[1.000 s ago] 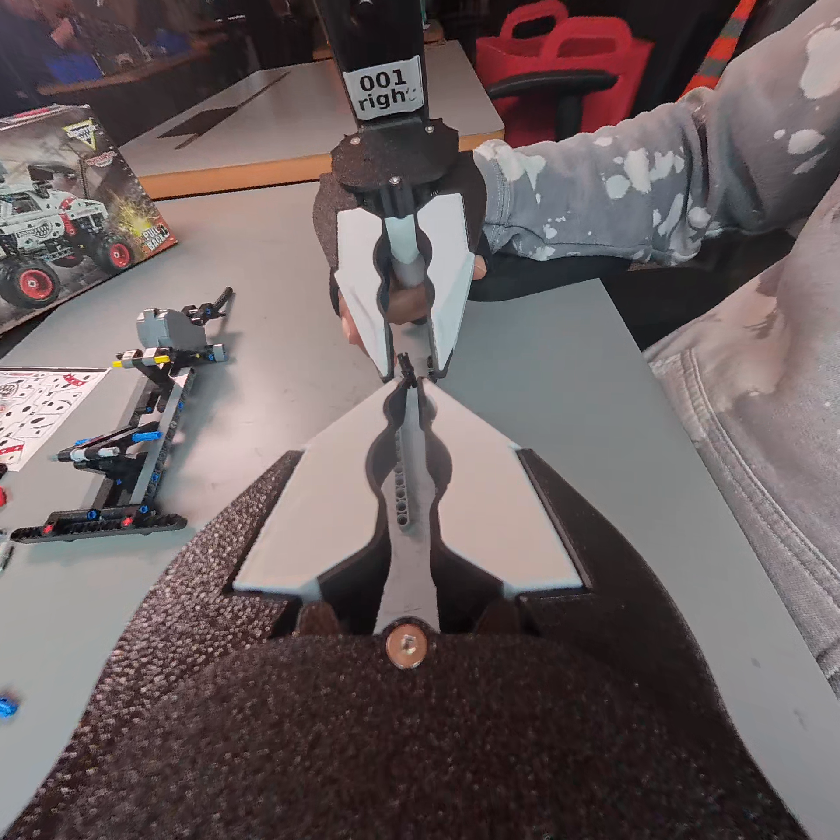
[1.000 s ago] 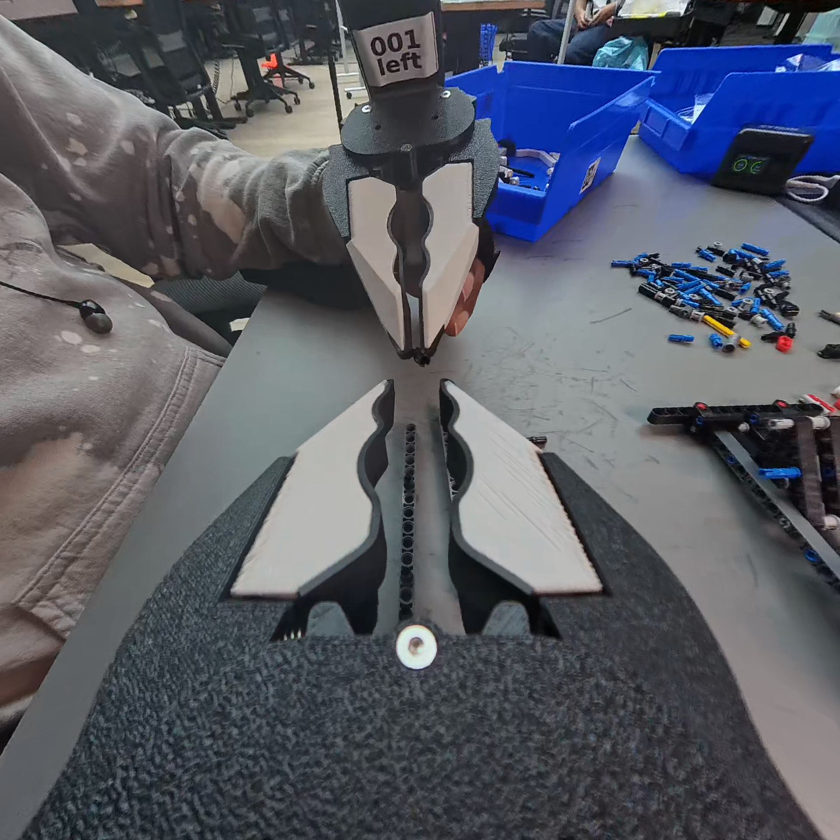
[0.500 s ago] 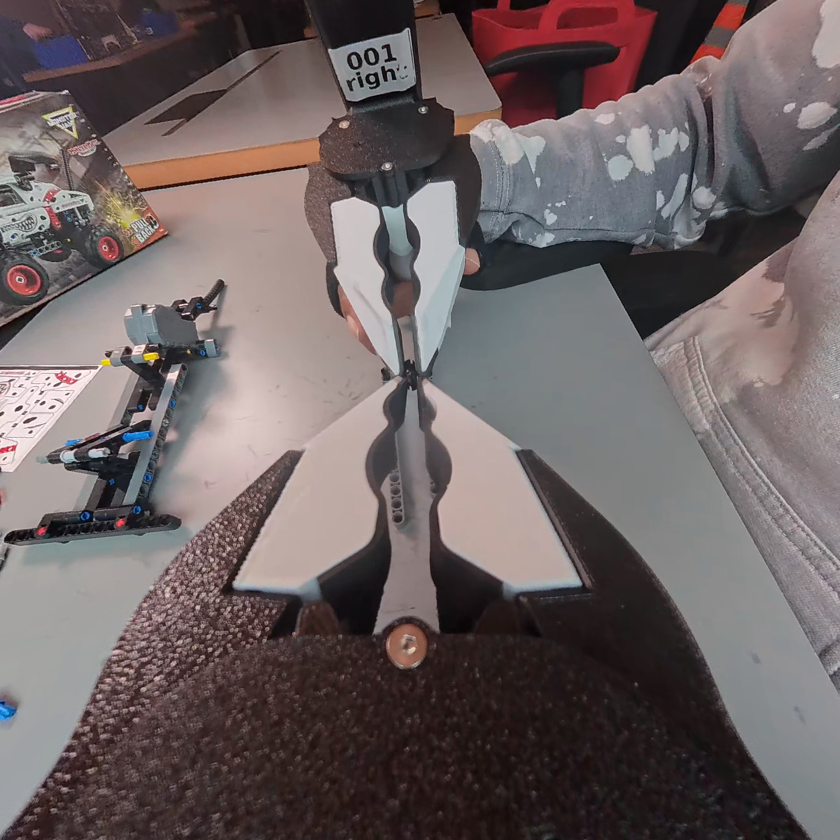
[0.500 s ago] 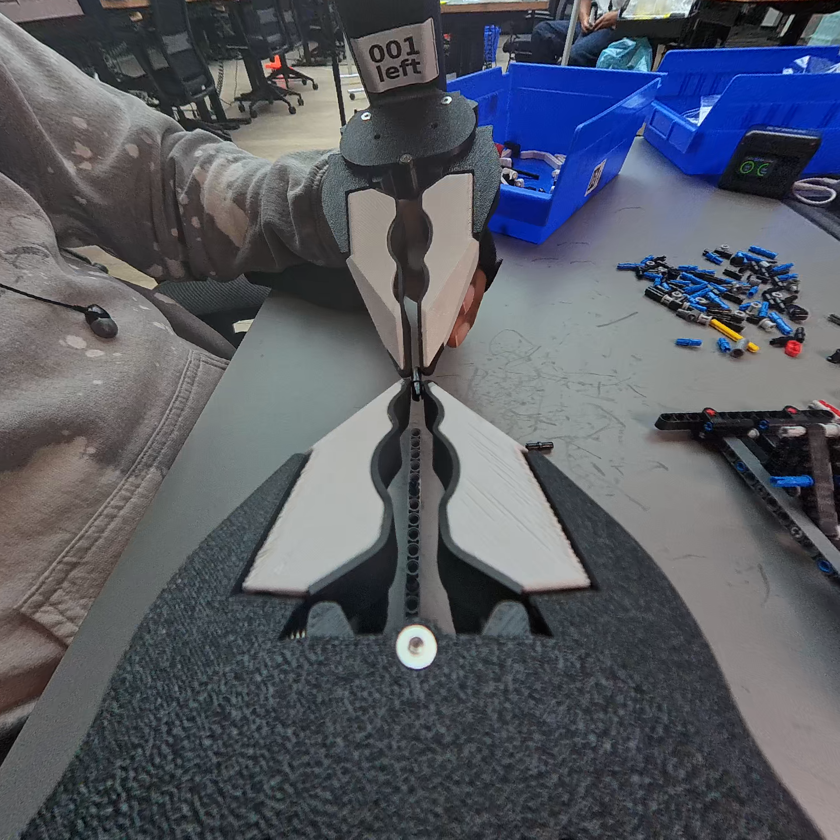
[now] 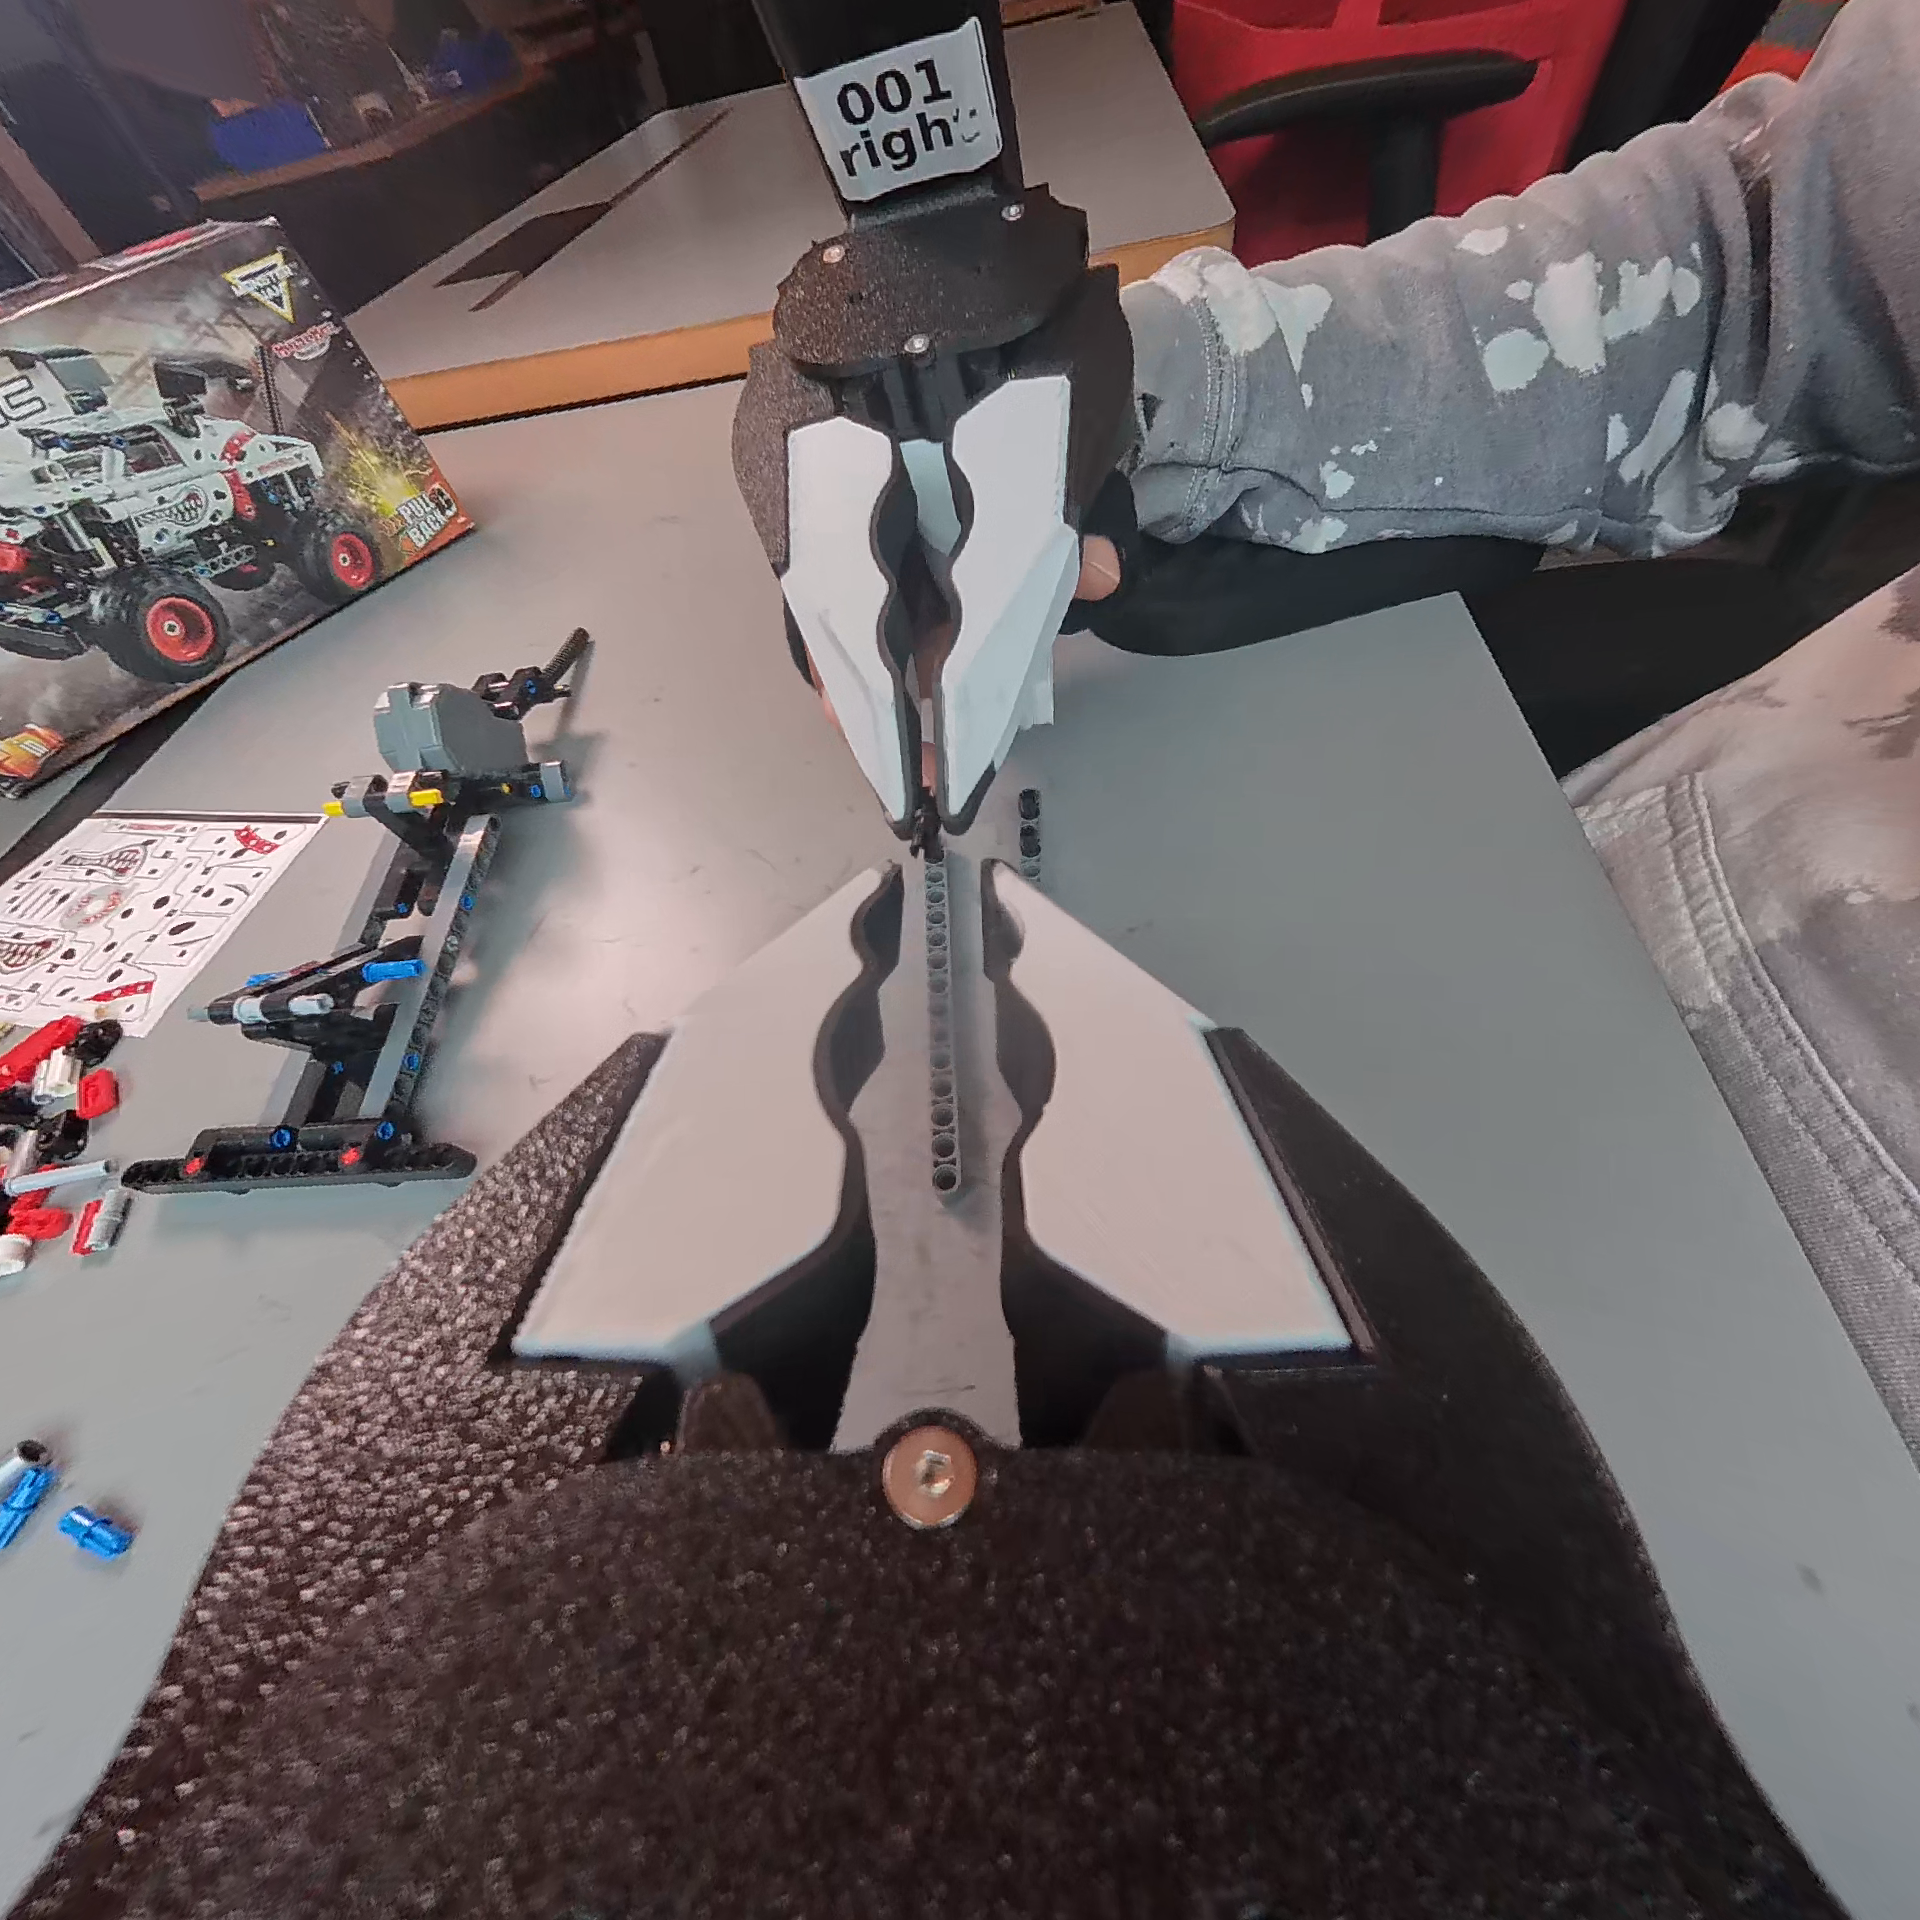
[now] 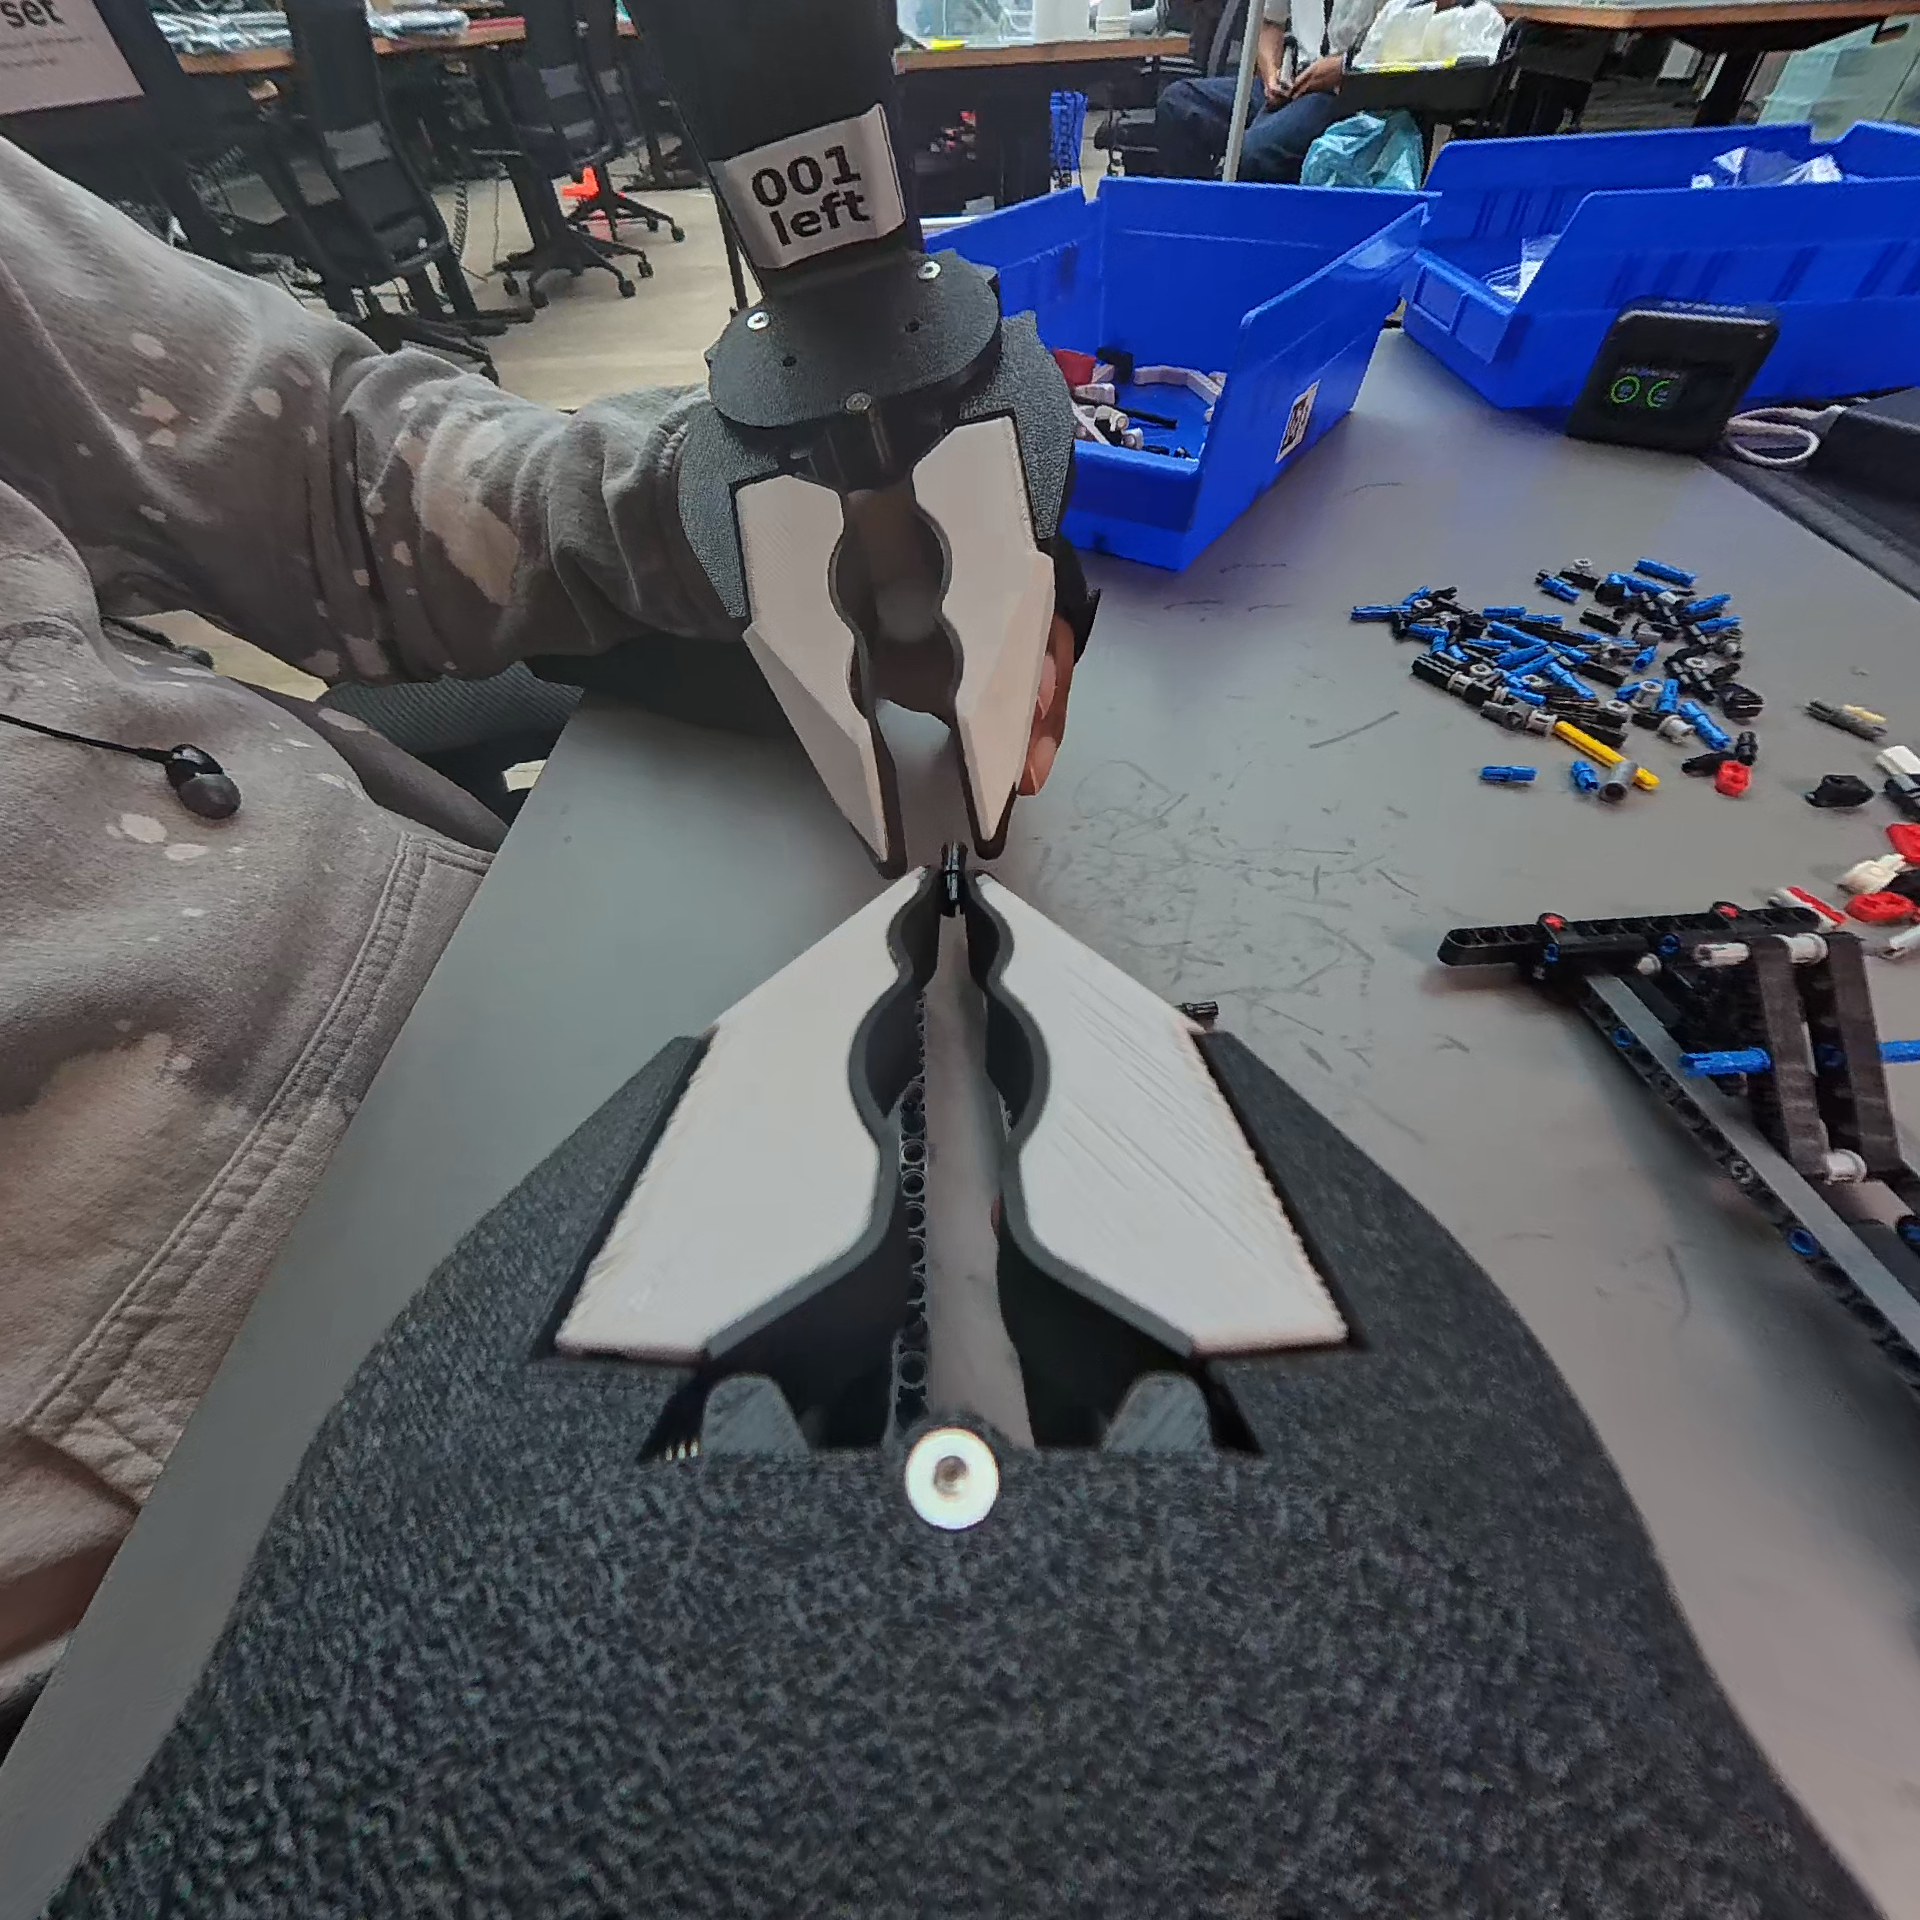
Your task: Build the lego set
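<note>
My two grippers face each other tip to tip over the grey table. My right gripper (image 6: 951, 883) is shut on a small black pin (image 6: 951, 871); it also shows in the left wrist view (image 5: 932, 826). My left gripper (image 5: 940, 873) is open, its tips a little apart on either side of the pin; it also shows in the right wrist view (image 6: 935, 847). A grey holed beam (image 5: 940, 1039) lies on the table under my left gripper. A black holed beam (image 6: 912, 1195) lies under my right gripper. The part-built chassis (image 5: 343, 997) lies to one side (image 6: 1766, 1039).
The set's box (image 5: 187, 457) and a sticker sheet (image 5: 125, 914) lie beyond the chassis. A pile of loose blue and black parts (image 6: 1600, 655), blue bins (image 6: 1195, 312) and a small screen device (image 6: 1673, 364) stand behind. A spare black pin (image 6: 1200, 1008) lies on the table. A person's sleeves hold both grippers. Less than 4 cm separates the two grippers' tips.
My right gripper closed on the pin that my left gripper held. My left gripper has since opened and let go of it.
</note>
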A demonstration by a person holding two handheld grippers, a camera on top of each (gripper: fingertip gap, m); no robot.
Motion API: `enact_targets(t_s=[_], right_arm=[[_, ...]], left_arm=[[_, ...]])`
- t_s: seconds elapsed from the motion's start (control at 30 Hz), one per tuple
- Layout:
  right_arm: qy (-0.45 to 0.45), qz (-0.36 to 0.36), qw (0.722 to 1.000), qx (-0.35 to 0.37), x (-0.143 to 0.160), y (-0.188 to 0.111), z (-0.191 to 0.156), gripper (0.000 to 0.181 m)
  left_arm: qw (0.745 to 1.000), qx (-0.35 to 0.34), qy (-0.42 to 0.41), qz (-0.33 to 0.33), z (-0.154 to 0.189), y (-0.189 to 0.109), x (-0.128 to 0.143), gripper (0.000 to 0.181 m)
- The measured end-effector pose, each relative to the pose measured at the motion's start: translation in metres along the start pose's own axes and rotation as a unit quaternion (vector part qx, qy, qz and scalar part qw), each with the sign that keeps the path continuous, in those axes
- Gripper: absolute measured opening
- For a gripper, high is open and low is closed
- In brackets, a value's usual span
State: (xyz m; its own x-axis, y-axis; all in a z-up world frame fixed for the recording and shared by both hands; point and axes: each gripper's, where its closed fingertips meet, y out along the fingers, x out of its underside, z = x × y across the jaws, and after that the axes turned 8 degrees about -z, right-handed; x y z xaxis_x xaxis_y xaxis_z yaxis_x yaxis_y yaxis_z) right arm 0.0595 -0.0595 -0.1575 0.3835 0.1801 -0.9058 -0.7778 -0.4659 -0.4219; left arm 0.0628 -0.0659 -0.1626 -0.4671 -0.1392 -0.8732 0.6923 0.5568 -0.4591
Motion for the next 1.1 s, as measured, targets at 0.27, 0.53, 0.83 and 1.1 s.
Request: enact_targets(t_s=[0.27,0.53,0.83,1.1], right_arm=[[0.001,-0.015,1.000,-0.006,0.006,0.007,-0.002,0.004],[-0.009,0.035,0.999,-0.005,-0.012,0.002,-0.006,0.004],[-0.033,0.078,0.996,0.008,-0.035,-0.004,-0.014,0.004],[-0.032,-0.206,0.976,0.060,0.031,-0.036,0.027,0.004]], left_arm=[[1.000,-0.017,0.018,-0.017,0.001,0.004,0.003,0.009],[1.000,-0.009,-0.002,0.024,0.000,-0.005,-0.011,0.006],[0.994,0.027,-0.038,0.099,0.004,-0.020,-0.032,0.006],[0.994,-0.009,-0.051,-0.097,-0.010,0.006,0.032,0.024]])
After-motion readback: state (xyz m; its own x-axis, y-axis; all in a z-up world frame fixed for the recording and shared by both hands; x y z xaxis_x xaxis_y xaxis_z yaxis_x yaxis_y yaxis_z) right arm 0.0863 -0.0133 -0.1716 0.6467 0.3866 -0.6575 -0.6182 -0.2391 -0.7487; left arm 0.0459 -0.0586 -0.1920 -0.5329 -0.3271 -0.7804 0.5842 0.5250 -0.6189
